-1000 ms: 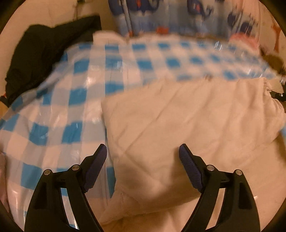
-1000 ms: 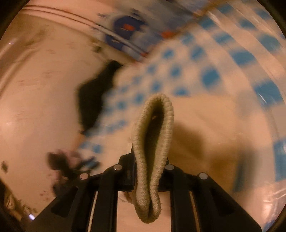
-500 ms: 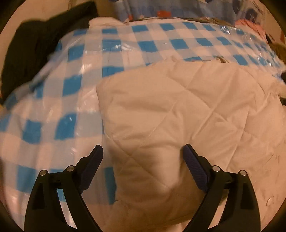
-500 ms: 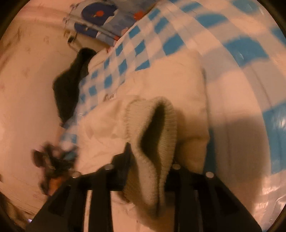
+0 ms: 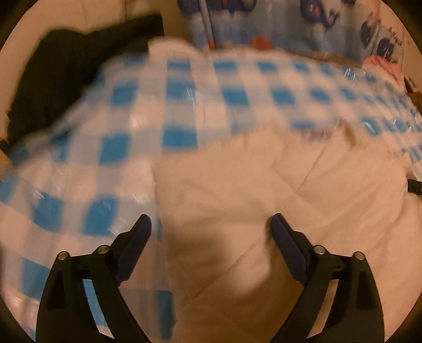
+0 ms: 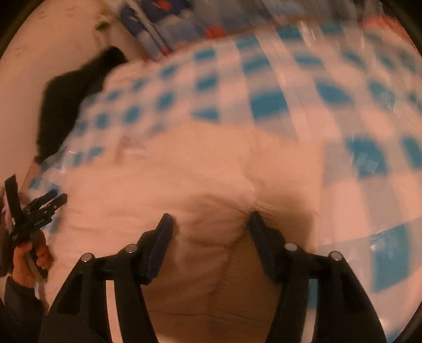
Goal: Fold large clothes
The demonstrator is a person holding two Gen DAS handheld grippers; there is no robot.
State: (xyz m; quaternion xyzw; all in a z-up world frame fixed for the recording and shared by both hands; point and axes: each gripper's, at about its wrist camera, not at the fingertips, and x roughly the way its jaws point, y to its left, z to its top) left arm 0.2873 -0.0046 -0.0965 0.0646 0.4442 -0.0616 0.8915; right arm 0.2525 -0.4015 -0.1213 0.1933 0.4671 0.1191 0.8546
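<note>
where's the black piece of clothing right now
The black piece of clothing lies bunched at the upper left in both wrist views, at the far left edge of the blue-and-white checked plastic cover, beyond the cream quilted garment.

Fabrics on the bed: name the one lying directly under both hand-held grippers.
The cream quilted garment, plain and stitched in diamonds; the blue-checked sheet lies beneath it, the black garment far off.

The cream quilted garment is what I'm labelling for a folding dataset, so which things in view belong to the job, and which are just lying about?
Belongs to the job:
- cream quilted garment, lying on the checked cover
- left gripper, open over it
- right gripper, jaws just opening, fabric between them

Just lying about:
- blue checked cover
- black garment
- whale-print fabric
</note>
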